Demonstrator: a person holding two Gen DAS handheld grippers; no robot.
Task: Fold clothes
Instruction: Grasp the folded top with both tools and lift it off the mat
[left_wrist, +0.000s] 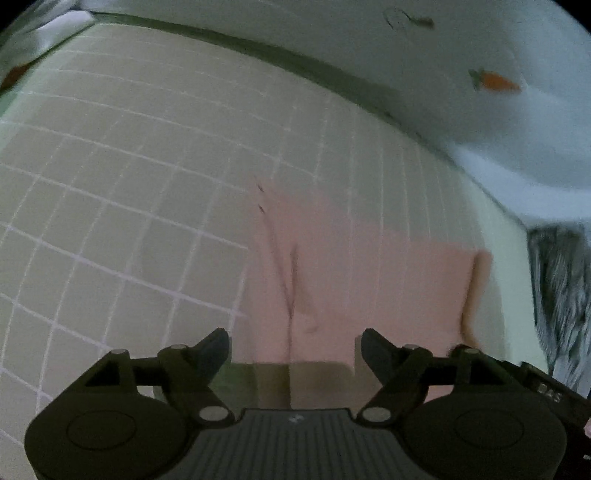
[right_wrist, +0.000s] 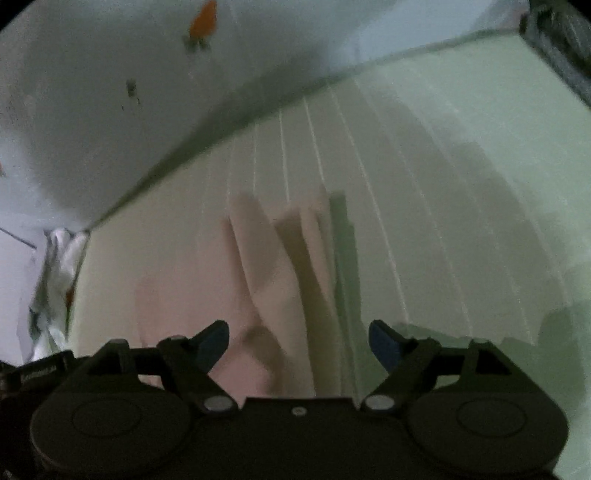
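Nearest to us, our left gripper (left_wrist: 293, 349) stands with its jaws spread wide and nothing between them, hanging just above the near edge of a pink garment (left_wrist: 369, 273). Our right gripper (right_wrist: 297, 341) is likewise released, its blue-padded fingers (right_wrist: 384, 345) apart and empty over the same pink cloth (right_wrist: 207, 295).

The garment lies flat on a pale checked surface (left_wrist: 122, 192) crossed by thin white lines. In the left wrist view it shows as a smooth folded rectangle with a dark crease down its middle. In the right wrist view its edge rises in long loose folds, blurred, with a shadow beside them.

Farther off, a dark edge borders the surface, and beyond it hangs a white cloth printed with an orange carrot (left_wrist: 496, 81). Another crumpled white fabric (right_wrist: 55, 280) sits at the far corner in the right wrist view.
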